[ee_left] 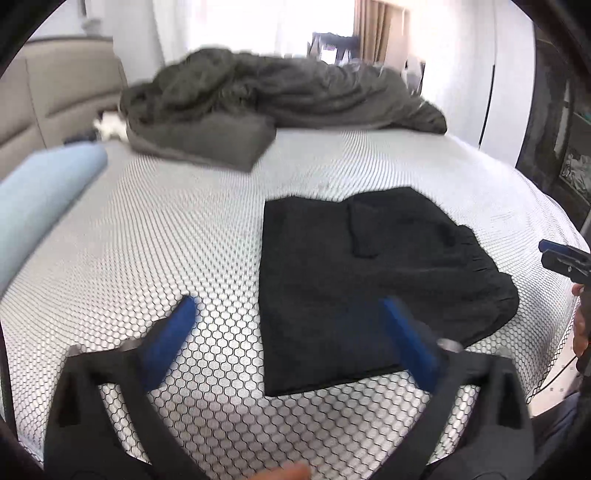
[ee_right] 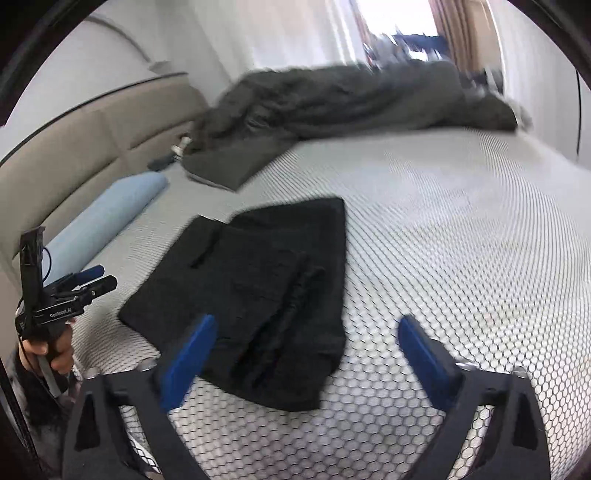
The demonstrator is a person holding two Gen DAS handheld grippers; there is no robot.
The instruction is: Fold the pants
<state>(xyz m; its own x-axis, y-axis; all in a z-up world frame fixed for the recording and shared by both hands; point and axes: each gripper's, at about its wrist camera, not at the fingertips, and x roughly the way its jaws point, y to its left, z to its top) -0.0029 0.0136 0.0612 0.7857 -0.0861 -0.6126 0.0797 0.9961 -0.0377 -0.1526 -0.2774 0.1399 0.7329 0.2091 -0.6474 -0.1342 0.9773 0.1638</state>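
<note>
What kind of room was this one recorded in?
Most likely a bedroom. The black pants lie on a bed with an upholstered headboard, a rumpled grey duvet at the far side and curtains at a bright window.

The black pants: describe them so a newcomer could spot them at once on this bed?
Start at the bed with the white honeycomb-patterned cover. The crumpled grey blanket lies at its far side and a pale blue pillow by the headboard. The black pants lie nearer, a flat folded rectangle, the only black cloth there.
</note>
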